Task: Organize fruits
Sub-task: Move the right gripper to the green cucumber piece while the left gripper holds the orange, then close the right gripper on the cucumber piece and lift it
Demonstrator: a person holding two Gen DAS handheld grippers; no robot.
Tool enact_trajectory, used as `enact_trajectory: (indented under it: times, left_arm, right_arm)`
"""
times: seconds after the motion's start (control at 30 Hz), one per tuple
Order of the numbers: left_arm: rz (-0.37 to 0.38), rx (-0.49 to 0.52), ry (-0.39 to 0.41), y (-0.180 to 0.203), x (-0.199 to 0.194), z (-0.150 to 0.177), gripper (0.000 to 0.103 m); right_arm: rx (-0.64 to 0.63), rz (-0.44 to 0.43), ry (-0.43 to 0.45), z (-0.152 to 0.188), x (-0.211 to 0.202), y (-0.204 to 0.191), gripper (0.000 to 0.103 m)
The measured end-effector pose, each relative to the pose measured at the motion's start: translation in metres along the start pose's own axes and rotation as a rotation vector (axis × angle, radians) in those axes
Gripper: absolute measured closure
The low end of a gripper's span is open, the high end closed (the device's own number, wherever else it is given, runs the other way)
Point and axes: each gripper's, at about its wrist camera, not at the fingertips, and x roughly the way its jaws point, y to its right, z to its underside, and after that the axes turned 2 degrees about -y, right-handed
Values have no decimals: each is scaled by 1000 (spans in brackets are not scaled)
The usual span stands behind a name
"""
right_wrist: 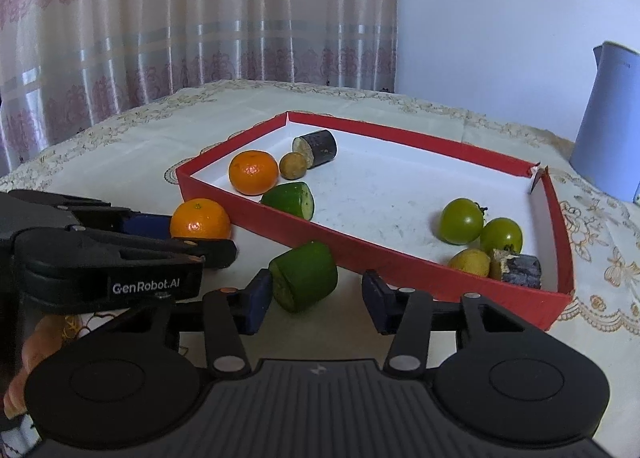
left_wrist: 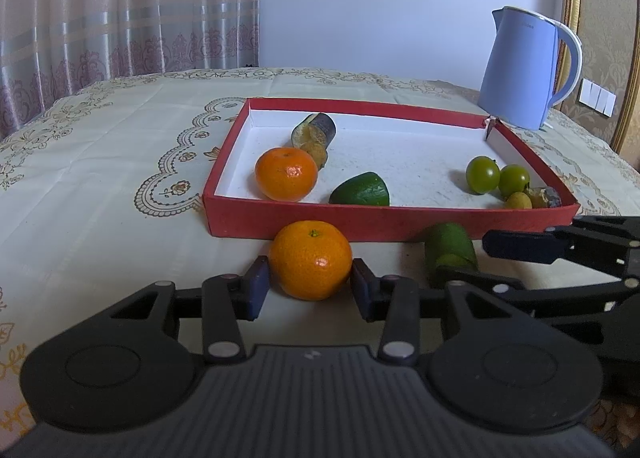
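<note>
An orange point(left_wrist: 310, 259) lies on the tablecloth in front of the red tray point(left_wrist: 360, 220). My left gripper point(left_wrist: 310, 290) is open with its pads on either side of the orange, not squeezing it. A green cucumber piece point(right_wrist: 303, 275) lies on the cloth beside the tray point(right_wrist: 400, 262). My right gripper point(right_wrist: 316, 304) is open around it, the left pad touching or nearly so. In the tray lie another orange point(left_wrist: 286, 174), a cucumber piece point(left_wrist: 361, 190), two green tomatoes point(left_wrist: 483, 174), a small yellow fruit point(right_wrist: 471, 261) and two dark eggplant pieces point(left_wrist: 316, 130).
A blue kettle point(left_wrist: 524, 68) stands behind the tray's far right corner. The table has a cream embroidered cloth point(left_wrist: 100, 146). Curtains point(left_wrist: 120, 10) hang behind on the left. The left gripper shows in the right wrist view point(right_wrist: 120, 250), close beside the right one.
</note>
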Motion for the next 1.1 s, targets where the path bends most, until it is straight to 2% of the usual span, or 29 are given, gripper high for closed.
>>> enact_trajectory:
  times: [0.03, 0.2, 0.27, 0.4, 0.67, 1.1]
  left_arm:
    - [1, -2, 0, 0, 0, 0, 64]
    - [3, -3, 0, 0, 0, 0, 64]
    - [2, -1, -1, 0, 0, 0, 64]
    - [1, 1, -1, 0, 0, 0, 64]
    - [0, 3, -1, 0, 0, 0, 64]
    - [-4, 8, -1, 0, 0, 0, 64]
  right_arm:
    - [5, -14, -5, 0, 2, 0, 61]
    - [22, -39, -8, -1, 6, 4, 63]
    - [13, -51, -6, 0, 7, 3, 69]
    - [2, -52, -2, 1, 6, 1, 70]
    - [-13, -34, 10, 3, 3, -1, 76]
    - [28, 38, 33, 17, -15, 10, 76]
